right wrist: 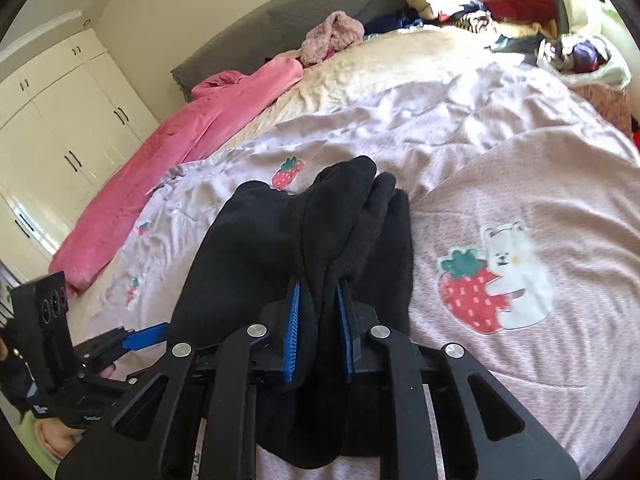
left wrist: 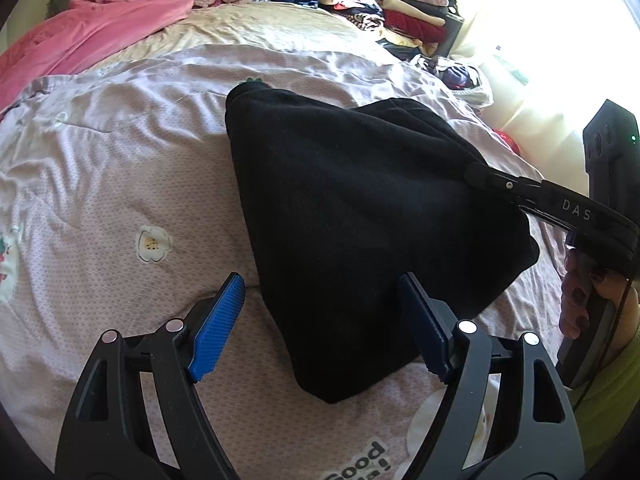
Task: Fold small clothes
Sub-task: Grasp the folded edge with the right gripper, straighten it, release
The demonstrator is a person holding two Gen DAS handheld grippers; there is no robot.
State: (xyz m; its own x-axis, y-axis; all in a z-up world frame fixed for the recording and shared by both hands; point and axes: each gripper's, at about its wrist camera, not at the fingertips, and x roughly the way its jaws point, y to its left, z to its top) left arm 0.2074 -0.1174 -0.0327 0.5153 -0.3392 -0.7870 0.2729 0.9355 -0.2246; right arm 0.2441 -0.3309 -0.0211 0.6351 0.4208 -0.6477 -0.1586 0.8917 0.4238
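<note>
At the far left of the bed, a pink blanket lies bunched along the edge beside white wardrobe doors. Next comes the lilac bedspread, printed with strawberries and flowers, which carries the black fleece garment at its middle. The left tool hangs over the garment's near end with its blue pads spread wide, one pad above bare bedspread and the other over the black cloth, gripping nothing. The right tool has its pads drawn close together on a bunched fold of the garment, which rises between them and drapes away over the bedspread. A strawberry-and-bear print lies just to the right of it. A pile of folded clothes sits at the bed's far right corner.
</note>
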